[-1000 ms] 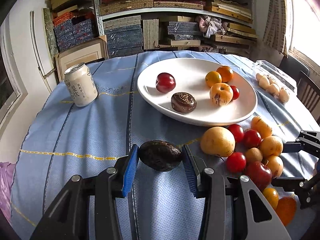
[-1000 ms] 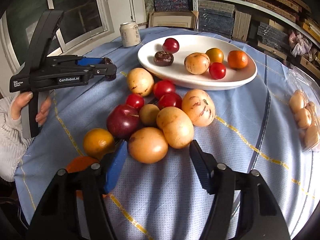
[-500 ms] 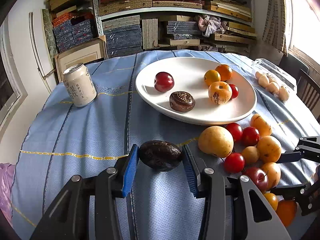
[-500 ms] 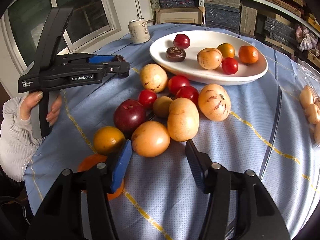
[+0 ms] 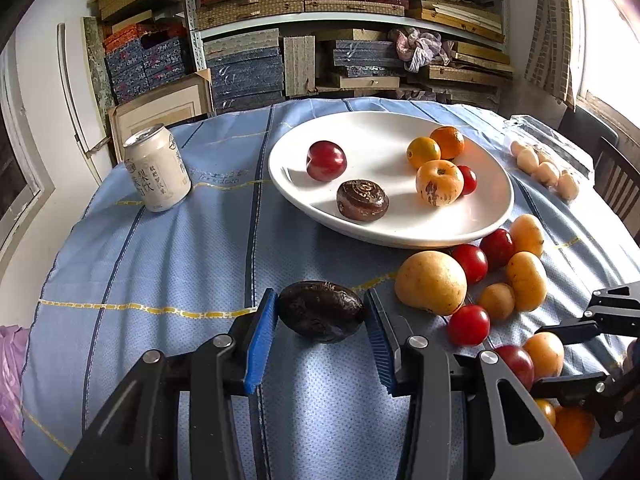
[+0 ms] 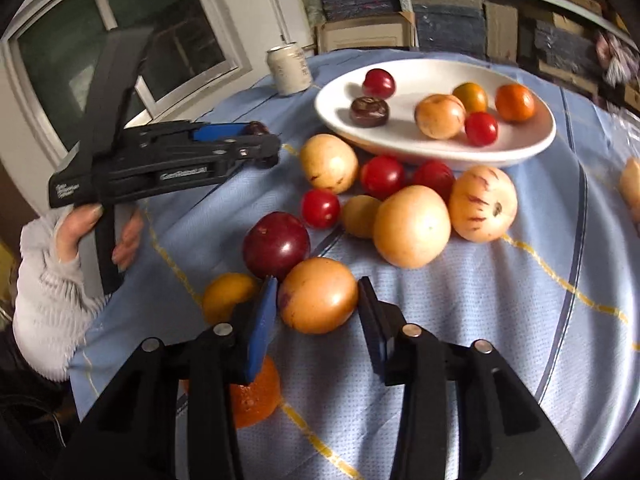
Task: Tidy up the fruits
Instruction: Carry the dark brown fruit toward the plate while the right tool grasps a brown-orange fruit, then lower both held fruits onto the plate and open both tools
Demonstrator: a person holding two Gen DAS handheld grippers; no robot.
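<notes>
Blue cloth (image 5: 168, 264) with yellow stitched lines covers my table, and on it a white plate (image 5: 472, 224) carries a dark wrinkled fruit, a red plum, oranges, a striped yellow fruit and a small tomato. A pale drink can (image 5: 157, 168) stands well to the plate's left, and a clear packet of small pale fruits (image 5: 548, 168) lies off to its right. Loose fruit crowds the cloth just in front of the plate: a dark red plum (image 6: 276, 245) touches the orange-yellow fruit (image 6: 318, 295) I am after, with an orange (image 6: 226, 298) close on the other side. Shelves stacked with boxes fill the wall behind.

My left fingers (image 5: 320, 322) are clamped on a dark brown fruit (image 5: 320, 312), held above the cloth. My right fingers (image 6: 318, 320) have just been closing around the orange-yellow fruit, both pads now against its sides.
</notes>
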